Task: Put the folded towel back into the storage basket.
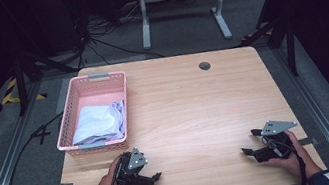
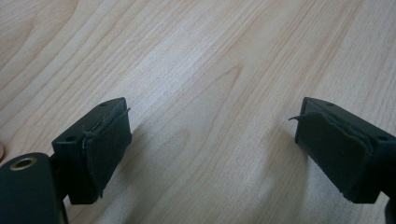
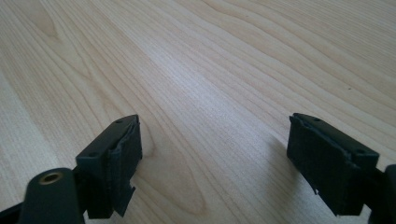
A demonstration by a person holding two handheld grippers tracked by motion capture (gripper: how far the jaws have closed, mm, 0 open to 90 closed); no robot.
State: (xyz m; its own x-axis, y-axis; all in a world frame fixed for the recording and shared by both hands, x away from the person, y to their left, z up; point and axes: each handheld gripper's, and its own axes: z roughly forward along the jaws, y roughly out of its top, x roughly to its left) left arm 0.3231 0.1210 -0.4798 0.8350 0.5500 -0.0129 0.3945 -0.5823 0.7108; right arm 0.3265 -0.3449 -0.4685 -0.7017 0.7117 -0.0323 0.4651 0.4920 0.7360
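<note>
My left gripper [image 1: 154,177] rests low over the wooden table [image 1: 189,103] near its front left edge, held in a hand. In the left gripper view it [image 2: 212,140] stands open, with bare wood between the black pads [image 2: 109,144]. My right gripper [image 1: 249,143] sits near the front right edge, held in the other hand. The right gripper view shows it [image 3: 215,158] open too, with nothing between its pads [image 3: 123,163]. A pink perforated basket [image 1: 76,89] stands at the table's left side, holding a crumpled pale cloth [image 1: 97,124].
A round cable port [image 1: 204,66] sits in the tabletop near the far edge. Beyond the table stands a white desk frame [image 1: 182,8] on grey carpet, with dark cables [image 1: 92,38] on the floor at the back left.
</note>
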